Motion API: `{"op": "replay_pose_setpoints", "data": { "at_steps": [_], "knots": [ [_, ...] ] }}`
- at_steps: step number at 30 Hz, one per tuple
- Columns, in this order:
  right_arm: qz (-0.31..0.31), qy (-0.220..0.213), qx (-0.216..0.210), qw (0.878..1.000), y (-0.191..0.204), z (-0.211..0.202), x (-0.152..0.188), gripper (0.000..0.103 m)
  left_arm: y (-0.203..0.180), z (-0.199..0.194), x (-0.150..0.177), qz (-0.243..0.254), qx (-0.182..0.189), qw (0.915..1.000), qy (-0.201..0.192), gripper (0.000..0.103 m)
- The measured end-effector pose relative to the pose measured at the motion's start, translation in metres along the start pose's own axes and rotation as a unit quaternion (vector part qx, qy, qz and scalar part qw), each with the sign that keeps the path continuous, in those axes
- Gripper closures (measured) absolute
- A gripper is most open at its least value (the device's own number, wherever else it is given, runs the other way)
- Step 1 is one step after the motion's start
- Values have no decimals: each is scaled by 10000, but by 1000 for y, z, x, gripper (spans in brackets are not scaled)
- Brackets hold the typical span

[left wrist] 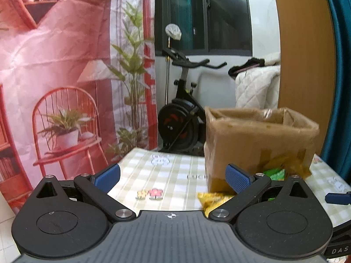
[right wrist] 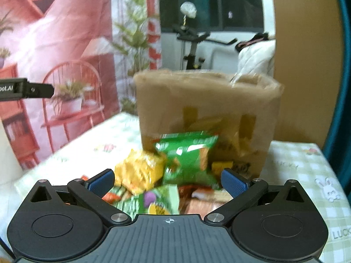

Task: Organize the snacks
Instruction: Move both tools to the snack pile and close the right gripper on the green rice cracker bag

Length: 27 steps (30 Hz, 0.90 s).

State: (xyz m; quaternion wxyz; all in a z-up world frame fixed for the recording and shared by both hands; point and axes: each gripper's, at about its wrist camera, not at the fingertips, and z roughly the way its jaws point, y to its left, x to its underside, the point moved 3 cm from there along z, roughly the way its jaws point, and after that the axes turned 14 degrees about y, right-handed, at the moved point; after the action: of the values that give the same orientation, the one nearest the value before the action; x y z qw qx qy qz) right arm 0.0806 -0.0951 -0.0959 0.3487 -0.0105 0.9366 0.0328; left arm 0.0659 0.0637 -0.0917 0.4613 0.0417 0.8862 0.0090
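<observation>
Matt brown cardboard box patched with glossy tape; shiny crinkled plastic snack packets; checked cloth covers the tabletop; tongs' blue pads look finely textured.

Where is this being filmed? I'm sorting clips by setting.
Probably a room in a home: an exercise bike stands by the window, a quilted blanket lies behind, and snacks sit by a box on a checked-cloth table.

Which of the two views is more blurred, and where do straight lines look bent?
Right wrist view: the cardboard box and snack packets are smeared by motion; only the right gripper looks sharp. Left wrist view: the box is only slightly soft, and the wooden panel bows near the edge from fisheye distortion.
</observation>
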Motion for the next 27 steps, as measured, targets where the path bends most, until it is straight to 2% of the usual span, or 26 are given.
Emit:
{"op": "replay_pose_setpoints", "data": {
  "at_steps": [13,17,20,25,27],
  "knots": [
    [262,604,-472,9967,-8,28,19,1,0,18,28,187,289,9989,320,1],
    [229,636,-410,9969,-10,23,20,1,-5,22,31,235,531,9974,433,1],
    [177,721,-365,9966,-13,16,24,1,-12,24,39,299,733,9953,552,6],
    [-91,922,-290,9953,-18,6,35,1,-25,31,58,465,1097,9889,883,8],
    [-133,1013,-286,9944,-21,4,39,5,-30,36,65,527,1229,9858,1020,10]
  ]
}}
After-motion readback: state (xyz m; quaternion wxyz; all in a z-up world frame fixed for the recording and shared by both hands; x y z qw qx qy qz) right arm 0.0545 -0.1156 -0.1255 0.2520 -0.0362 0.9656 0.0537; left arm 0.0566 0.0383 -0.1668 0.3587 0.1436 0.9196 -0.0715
